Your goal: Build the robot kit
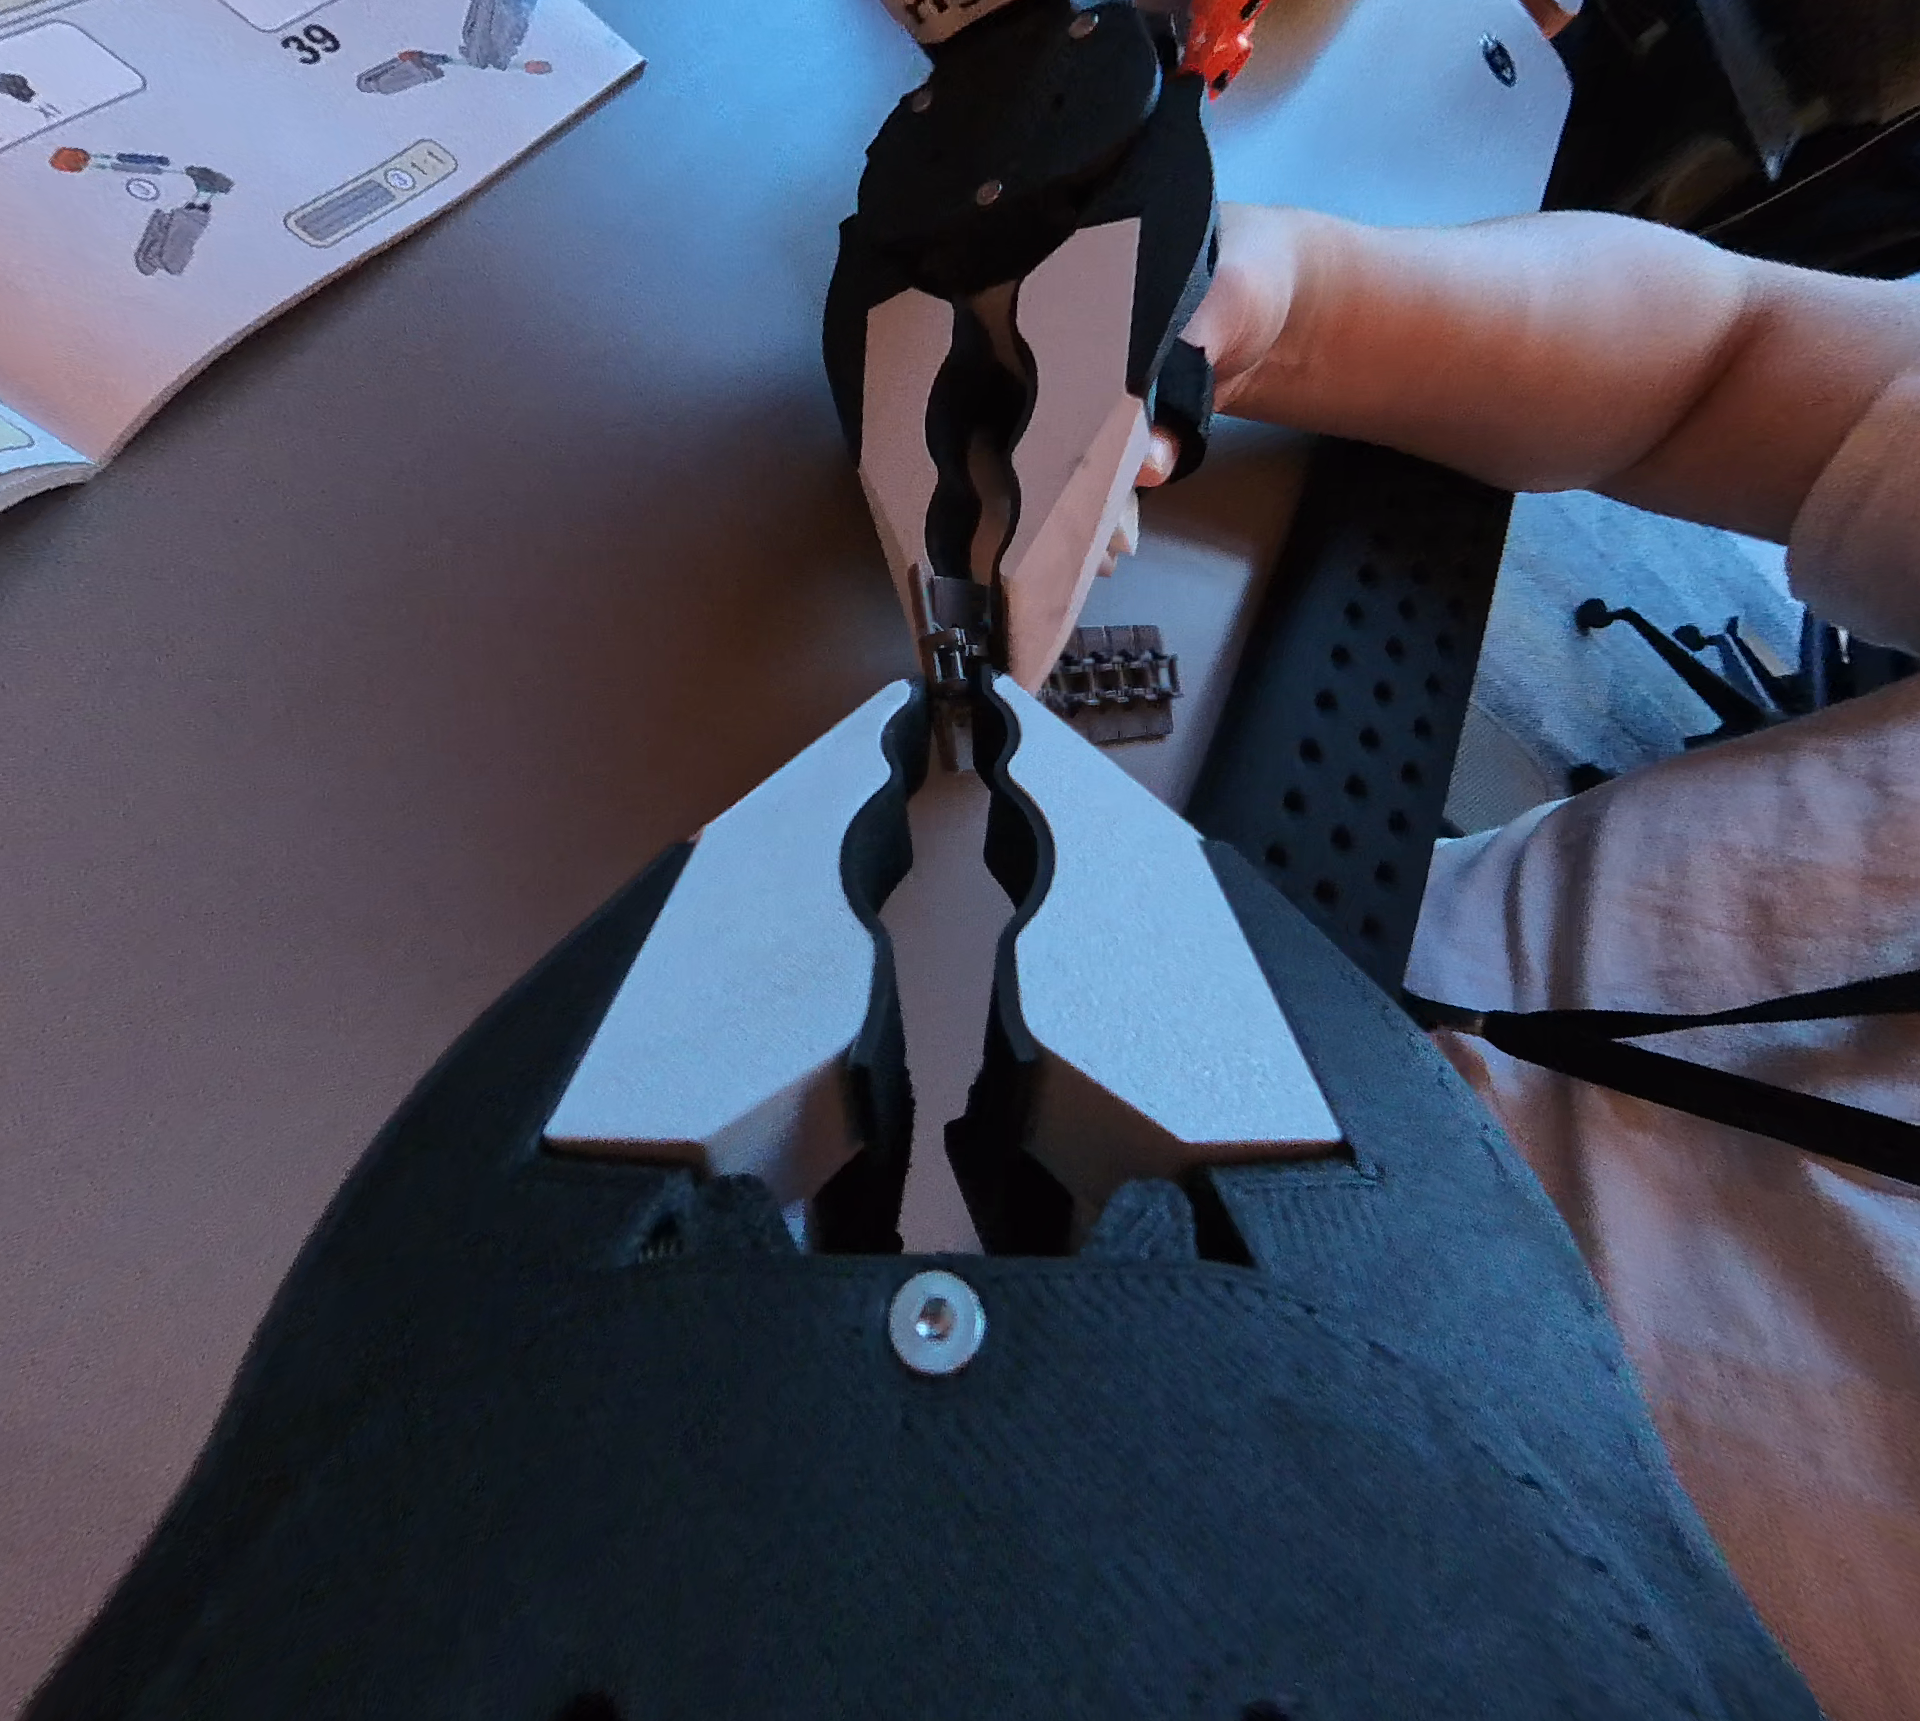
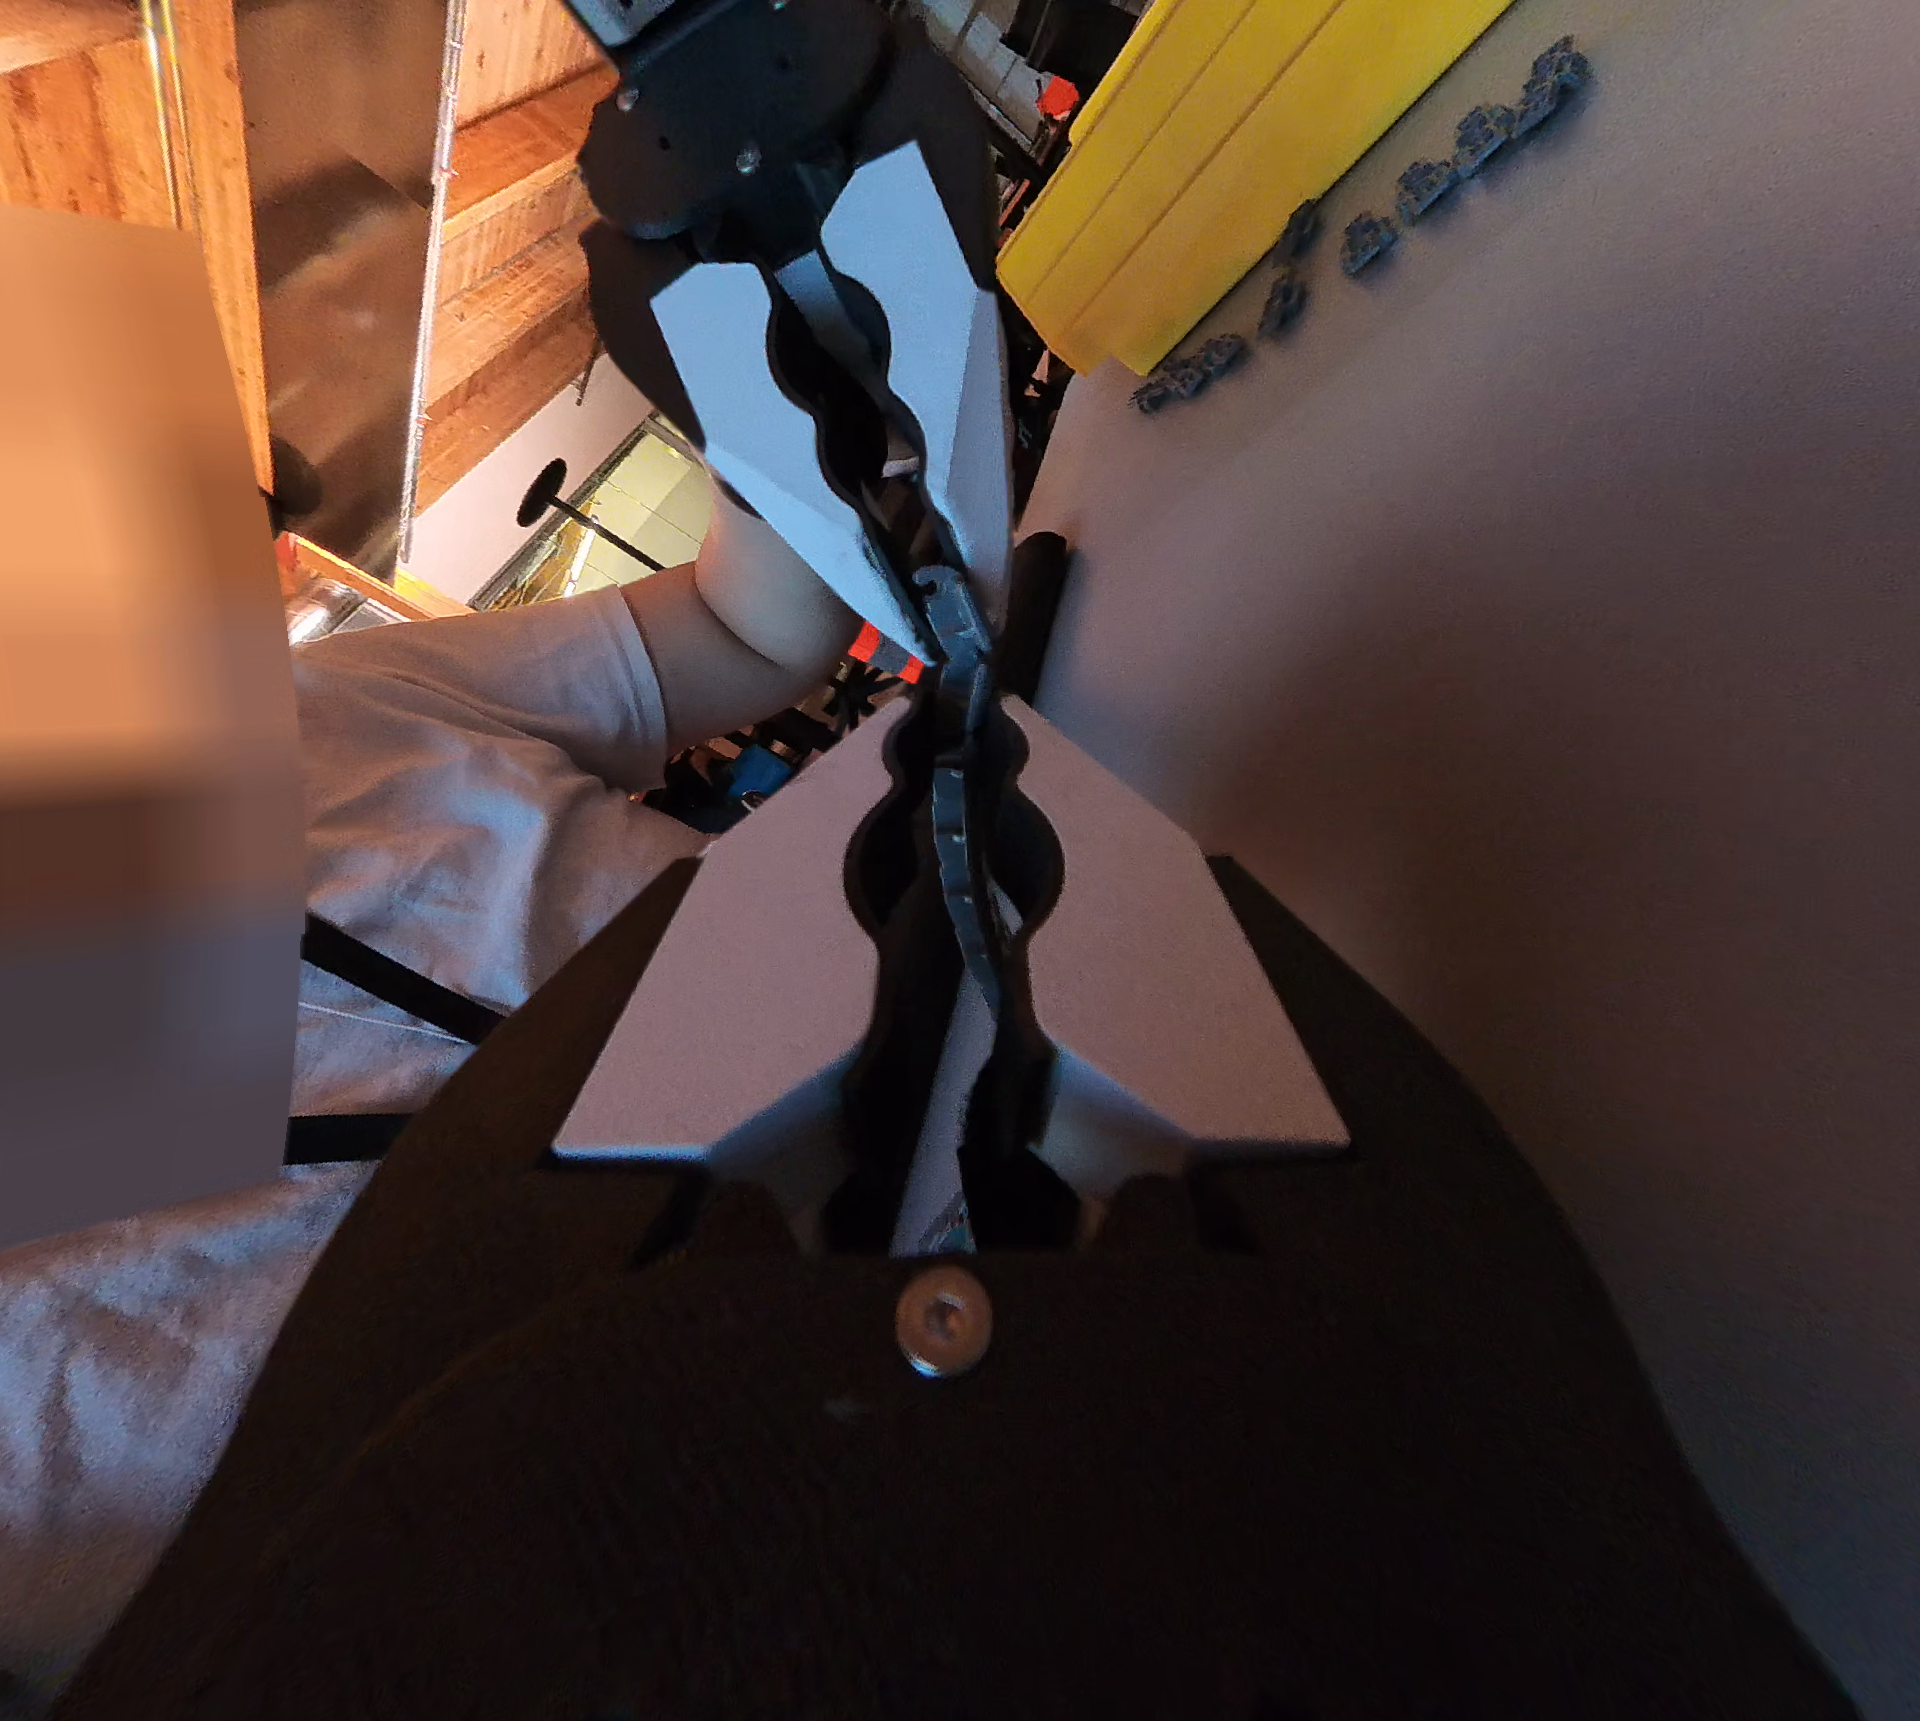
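Observation:
Both grippers meet tip to tip above a grey table (image 1: pixel 468 788). My left gripper (image 1: pixel 951 703) is shut on a small dark grey track link (image 1: pixel 948 661) at its tips. My right gripper (image 1: pixel 961 606) comes in from above, shut on the adjoining grey link piece. In the right wrist view, my right gripper (image 2: pixel 951 715) is shut on a short chain of grey track links (image 2: pixel 961 850) that runs back between its jaws. The left gripper (image 2: pixel 951 622) pinches the chain's far end there. The two held pieces touch at the tips.
An open instruction booklet (image 1: pixel 260 61) lies at the far left. A short strip of joined track links (image 1: pixel 1112 682) lies near the table edge. Several loose link groups (image 2: pixel 1455 185) lie beside a yellow box (image 2: pixel 1299 61). A person's forearm (image 1: pixel 1507 341) and a black perforated chair part (image 1: pixel 1351 684) are at right. Only a small space, under 4 cm, lies between the two pairs of fingers.

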